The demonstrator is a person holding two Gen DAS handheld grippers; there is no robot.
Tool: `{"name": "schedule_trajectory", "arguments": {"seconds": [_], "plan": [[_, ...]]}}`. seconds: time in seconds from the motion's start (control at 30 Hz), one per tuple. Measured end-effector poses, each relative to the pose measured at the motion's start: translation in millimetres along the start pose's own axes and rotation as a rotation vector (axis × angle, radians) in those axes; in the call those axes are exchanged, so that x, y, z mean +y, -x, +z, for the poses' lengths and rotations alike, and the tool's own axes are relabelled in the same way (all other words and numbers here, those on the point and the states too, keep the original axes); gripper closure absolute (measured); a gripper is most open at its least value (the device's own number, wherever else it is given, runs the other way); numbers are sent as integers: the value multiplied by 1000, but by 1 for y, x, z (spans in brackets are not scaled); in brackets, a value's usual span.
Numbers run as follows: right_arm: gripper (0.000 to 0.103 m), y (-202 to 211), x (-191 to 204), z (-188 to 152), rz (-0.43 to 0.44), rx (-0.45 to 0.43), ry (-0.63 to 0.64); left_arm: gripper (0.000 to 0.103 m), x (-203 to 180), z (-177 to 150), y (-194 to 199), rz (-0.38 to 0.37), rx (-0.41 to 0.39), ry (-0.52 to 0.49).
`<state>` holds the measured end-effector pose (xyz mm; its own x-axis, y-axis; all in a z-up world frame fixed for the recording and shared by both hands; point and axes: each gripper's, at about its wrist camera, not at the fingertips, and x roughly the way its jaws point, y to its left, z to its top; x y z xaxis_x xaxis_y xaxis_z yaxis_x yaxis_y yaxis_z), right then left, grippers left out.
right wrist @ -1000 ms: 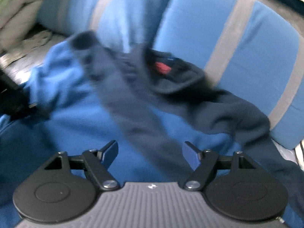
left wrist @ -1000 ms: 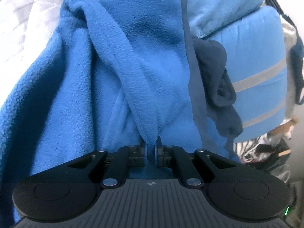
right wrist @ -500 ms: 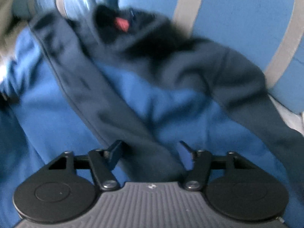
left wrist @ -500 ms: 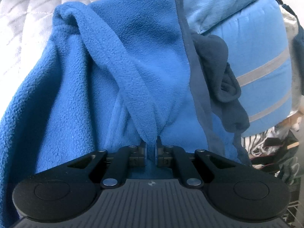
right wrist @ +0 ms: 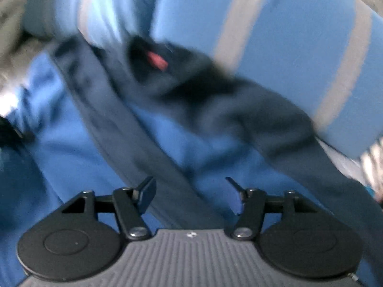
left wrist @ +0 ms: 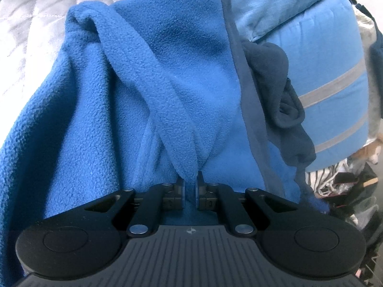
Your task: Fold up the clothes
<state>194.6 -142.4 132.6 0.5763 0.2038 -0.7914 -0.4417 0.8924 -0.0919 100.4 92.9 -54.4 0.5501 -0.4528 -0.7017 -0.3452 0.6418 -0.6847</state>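
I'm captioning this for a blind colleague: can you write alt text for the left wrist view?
The left gripper is shut on a fold of a bright blue fleece jacket with navy trim, draped over a grey quilted cover. To the right sits a blue cushion with grey stripes.

One blue fleece (left wrist: pixel 182 76) with one navy strip (left wrist: pixel 249 110) down its front, one navy collar (left wrist: pixel 282 91) and one red tag (right wrist: pixel 156 60). Two striped blue cushions (left wrist: pixel 328 71), right and far. One grey quilt (left wrist: pixel 28 24), far left. Two claws: left claw (left wrist: pixel 190 186), right claw (right wrist: pixel 189 189).
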Motion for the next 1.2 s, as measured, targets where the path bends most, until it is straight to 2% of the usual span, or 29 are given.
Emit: {"name": "schedule_trajectory", "arguments": {"seconds": [0.2, 0.3, 0.33, 0.37, 0.4, 0.43, 0.5, 0.6, 0.67, 0.7, 0.73, 0.8, 0.83, 1.03, 1.1, 1.13, 1.17, 1.2], "plan": [[33, -56, 42, 42, 83, -84, 22, 96, -1, 0, 0, -6, 6, 7], [33, -85, 55, 53, 124, -80, 10, 96, 0, 1, -1, -10, 10, 11], [36, -94, 57, 56, 138, -78, 2, 96, 1, 1, -1, -12, 11, 12], [52, -101, 59, 58, 160, -76, -7, 96, 1, 2, -1, -13, 12, 12], [91, -106, 60, 59, 175, -74, -10, 96, 2, 2, -2, -15, 13, 12], [100, -109, 61, 61, 152, -73, -5, 96, 1, 2, -2, -14, 12, 7], [103, -112, 60, 66, 101, -81, -13, 96, 1, 2, -3, -8, 11, -3], [103, -116, 50, 76, 15, -103, -51, 96, 1, 3, -4, -7, 13, -3], [102, -114, 43, 81, 30, -104, -95, 96, 1, 3, -4, -8, 14, 0], [96, -111, 41, 83, 49, -107, -111, 96, 1, 3, -4, -8, 14, 0], [85, -107, 42, 84, 81, -114, -115, 95, 1, 3, -4, -9, 14, -1], [53, -103, 51, 85, 123, -124, -87, 95, 1, 3, -5, -9, 14, -1], [42, -103, 58, 85, 138, -129, -63, 95, 1, 3, -5, -10, 14, -1], [39, -99, 99, 85, 222, -153, 85, 95, 2, 3, -5, -12, 15, -1], [41, -105, 115, 84, 211, -148, 140, 95, 2, 3, -5, -12, 15, -2], [63, -111, 121, 84, 199, -144, 166, 95, 2, 3, -6, -12, 15, -4], [77, -117, 126, 84, 187, -139, 184, 95, 2, 3, -6, -12, 15, -5], [101, -123, 128, 86, 171, -131, 179, 95, 2, 3, -7, -11, 13, -7]]}}
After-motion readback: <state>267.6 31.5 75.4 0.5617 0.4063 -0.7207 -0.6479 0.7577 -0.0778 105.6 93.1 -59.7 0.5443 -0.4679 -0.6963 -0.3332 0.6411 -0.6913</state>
